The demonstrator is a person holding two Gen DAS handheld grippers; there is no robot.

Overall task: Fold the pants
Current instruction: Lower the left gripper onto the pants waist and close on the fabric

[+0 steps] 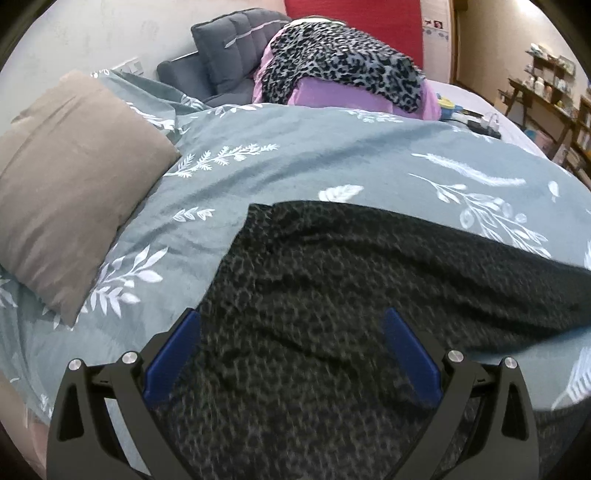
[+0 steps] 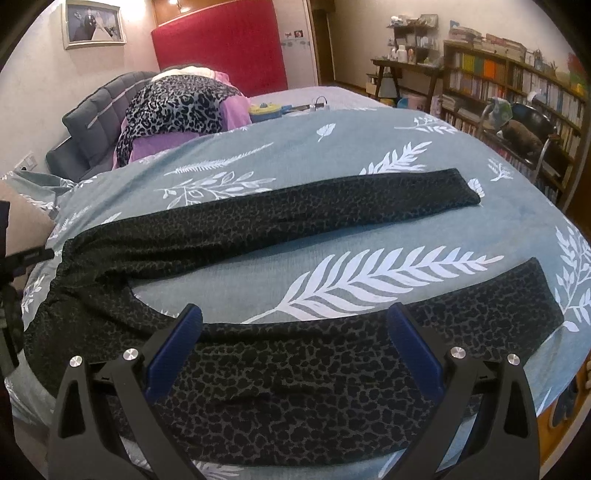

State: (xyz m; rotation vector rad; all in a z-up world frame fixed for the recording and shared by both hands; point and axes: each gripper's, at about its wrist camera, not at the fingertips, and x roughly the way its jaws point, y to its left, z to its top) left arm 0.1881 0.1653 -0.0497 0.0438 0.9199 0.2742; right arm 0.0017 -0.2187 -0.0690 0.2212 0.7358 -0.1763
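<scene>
Pants: one pair of dark leopard-print fabric pants lies spread flat on the bed, on a grey-green duvet printed with white leaves.
Long axis: in the right wrist view both legs run left to right, waist end at the left, cuffs at the right.
Legs: two, well apart, the far leg angling up toward the right, the near leg lying across the foreground, a bare strip of duvet between them.
Left hand-held gripper: the left hand-held gripper hovers over the waist part of the pants, blue pads wide apart, gripping nothing.
Right hand-held gripper: the right hand-held gripper sits over the near leg, blue pads spread wide, nothing held; whether the tips touch the cloth cannot be told.
Writing: no label or brand can be read on the pants.
Bedding: one plain beige pillow lies on the duvet to the left of the pants; one dark grey quilted cushion stands by the wall.
Other cloth: one lighter grey leopard-print garment is draped over purple bedding behind the duvet.
Room: a red upholstered panel, one framed photograph and a wooden bookshelf of books.
</scene>
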